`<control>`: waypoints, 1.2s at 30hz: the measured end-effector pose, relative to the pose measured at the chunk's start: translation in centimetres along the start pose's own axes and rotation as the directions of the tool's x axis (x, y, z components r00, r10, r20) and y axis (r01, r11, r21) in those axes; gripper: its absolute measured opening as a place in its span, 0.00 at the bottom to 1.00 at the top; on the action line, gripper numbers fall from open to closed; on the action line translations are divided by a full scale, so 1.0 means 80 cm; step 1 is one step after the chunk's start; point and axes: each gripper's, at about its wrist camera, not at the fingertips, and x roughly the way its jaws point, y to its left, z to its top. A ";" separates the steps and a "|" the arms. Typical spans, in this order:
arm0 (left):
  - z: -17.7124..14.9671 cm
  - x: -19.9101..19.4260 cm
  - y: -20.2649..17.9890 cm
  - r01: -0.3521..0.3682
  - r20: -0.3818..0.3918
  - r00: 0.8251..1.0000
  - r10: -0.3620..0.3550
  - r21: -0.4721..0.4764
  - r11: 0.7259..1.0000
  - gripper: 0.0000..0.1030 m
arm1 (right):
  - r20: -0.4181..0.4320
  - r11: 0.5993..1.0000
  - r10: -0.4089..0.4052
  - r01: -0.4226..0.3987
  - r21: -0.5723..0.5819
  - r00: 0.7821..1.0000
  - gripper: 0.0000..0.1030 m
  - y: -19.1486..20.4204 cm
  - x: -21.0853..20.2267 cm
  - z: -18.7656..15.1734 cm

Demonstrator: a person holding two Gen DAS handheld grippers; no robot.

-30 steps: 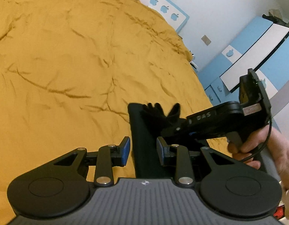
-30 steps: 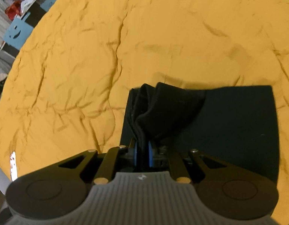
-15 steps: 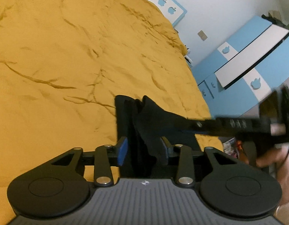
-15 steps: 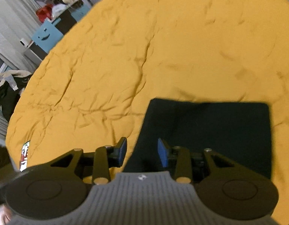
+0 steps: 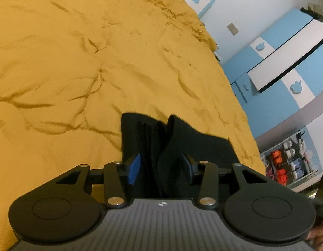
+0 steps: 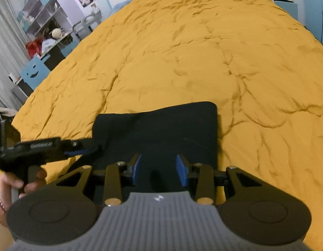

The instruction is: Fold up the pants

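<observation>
Black fabric pants: folded rectangle lying on wrinkled mustard-yellow bedspread. Left gripper: jaws opening, raised pants fold between blue pads, unpressed. Right gripper: fingers parted, nothing gripped, above the pants' near edge

Pants partly behind left tool

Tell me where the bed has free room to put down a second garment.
The mustard duvet lies bare beyond the folded black pants up to the headboard, and on their right. It is crowded only at the pants' near left corner, around the left hand-held gripper.
</observation>
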 end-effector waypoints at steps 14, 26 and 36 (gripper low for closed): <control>0.001 -0.028 -0.024 0.012 0.109 0.994 -0.020 0.078 0.997 0.13 | 0.125 0.997 -0.044 0.051 -0.052 0.991 0.28 -0.012 -0.012 -0.027; -0.002 0.007 0.025 -0.036 0.016 0.999 0.037 -0.028 0.999 0.19 | 0.097 0.985 -0.132 0.141 -0.095 0.986 0.08 -0.017 0.030 -0.057; 0.015 -0.023 -0.053 -0.089 0.103 0.992 0.071 0.182 0.979 0.20 | 0.173 0.976 -0.152 0.175 -0.126 0.973 0.08 -0.021 -0.001 -0.012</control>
